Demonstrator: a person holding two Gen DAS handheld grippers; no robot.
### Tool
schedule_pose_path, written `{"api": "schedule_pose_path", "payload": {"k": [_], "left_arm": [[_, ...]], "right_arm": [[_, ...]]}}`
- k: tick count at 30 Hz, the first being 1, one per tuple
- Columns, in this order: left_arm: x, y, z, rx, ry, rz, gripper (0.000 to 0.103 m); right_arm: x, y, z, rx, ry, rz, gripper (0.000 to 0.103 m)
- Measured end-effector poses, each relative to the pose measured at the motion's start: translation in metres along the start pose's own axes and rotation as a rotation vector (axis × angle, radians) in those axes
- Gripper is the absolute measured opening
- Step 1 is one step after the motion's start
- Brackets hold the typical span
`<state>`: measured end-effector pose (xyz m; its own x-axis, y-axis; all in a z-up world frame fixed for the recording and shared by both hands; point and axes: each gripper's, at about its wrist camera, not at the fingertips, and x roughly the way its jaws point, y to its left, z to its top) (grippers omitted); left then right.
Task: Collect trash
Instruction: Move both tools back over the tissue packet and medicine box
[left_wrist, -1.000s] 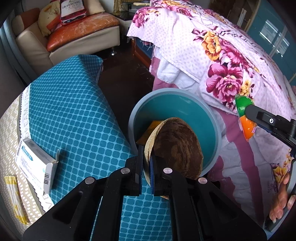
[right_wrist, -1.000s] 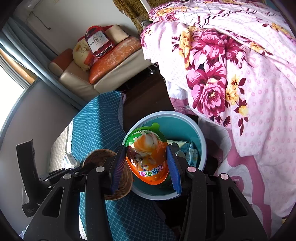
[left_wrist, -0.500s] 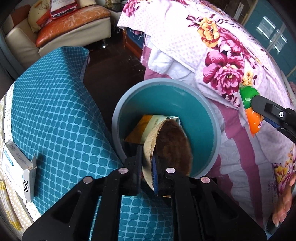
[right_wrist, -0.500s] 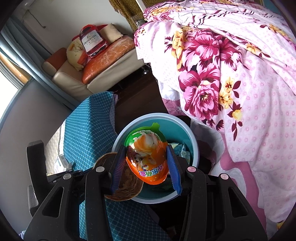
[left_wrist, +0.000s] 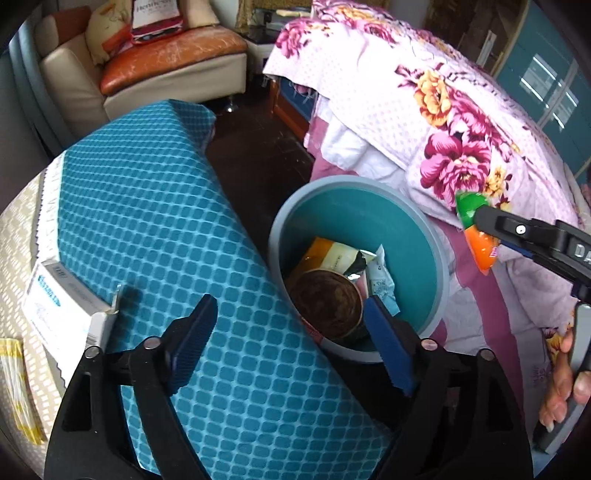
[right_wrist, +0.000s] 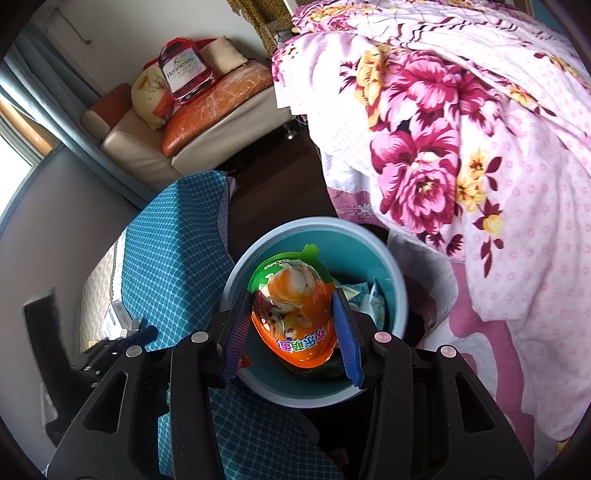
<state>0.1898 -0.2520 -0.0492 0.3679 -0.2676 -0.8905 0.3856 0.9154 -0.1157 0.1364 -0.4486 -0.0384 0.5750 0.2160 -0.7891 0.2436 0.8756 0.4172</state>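
A teal bin (left_wrist: 413, 236) with a grey rim stands on the floor between the blue-clothed table and the bed. A brown paper bowl (left_wrist: 325, 308) lies inside it on several wrappers. My left gripper (left_wrist: 291, 332) hangs over the bin's near rim, its jaws opening wide with nothing between the pads. My right gripper (right_wrist: 291, 332) is shut on an orange and green egg-shaped snack pack (right_wrist: 295, 314), held above the bin (right_wrist: 391, 273). In the left wrist view the pack (left_wrist: 478, 236) and right gripper show at the right edge, with a hand below.
The blue checked tablecloth (left_wrist: 147, 229) covers the table to the left, bearing a white medicine box (left_wrist: 59, 299) and a yellow packet (left_wrist: 14, 387). A floral quilt (left_wrist: 443, 122) drapes the bed at right. A sofa (left_wrist: 162, 70) stands at the back.
My left gripper opened and let go of the brown bowl, which dropped into the bin. The right gripper stayed above the bin with the snack pack.
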Motion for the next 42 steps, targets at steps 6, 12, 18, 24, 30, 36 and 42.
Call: {"api": "schedule_pose_path", "payload": {"k": [6,12,18,24,30,36,42], "left_arm": [[-0.014,0.02,-0.011,-0.041,-0.007,-0.011,0.088],[-0.025,0.044,-0.023,-0.081,-0.012,-0.008,0.09],[-0.034,0.065,-0.031,-0.129,-0.021,-0.017,0.091],[-0.04,0.081,-0.042,-0.164,-0.021,-0.031,0.092],[-0.055,0.101,-0.056,-0.193,-0.035,-0.029,0.092],[-0.074,0.128,-0.07,-0.238,-0.062,-0.017,0.093],[-0.09,0.156,-0.085,-0.289,-0.083,-0.014,0.094]], "right_arm": [[0.013,0.017,-0.002,-0.023,0.031,0.0,0.043],[0.033,0.037,-0.007,-0.053,0.096,0.003,0.044],[0.038,0.054,-0.013,-0.066,0.096,-0.011,0.067],[0.032,0.063,-0.016,-0.065,0.1,-0.026,0.078],[0.022,0.077,-0.022,-0.074,0.097,-0.044,0.079],[0.017,0.106,-0.03,-0.118,0.095,-0.031,0.082],[0.018,0.147,-0.038,-0.197,0.109,-0.026,0.083]]}}
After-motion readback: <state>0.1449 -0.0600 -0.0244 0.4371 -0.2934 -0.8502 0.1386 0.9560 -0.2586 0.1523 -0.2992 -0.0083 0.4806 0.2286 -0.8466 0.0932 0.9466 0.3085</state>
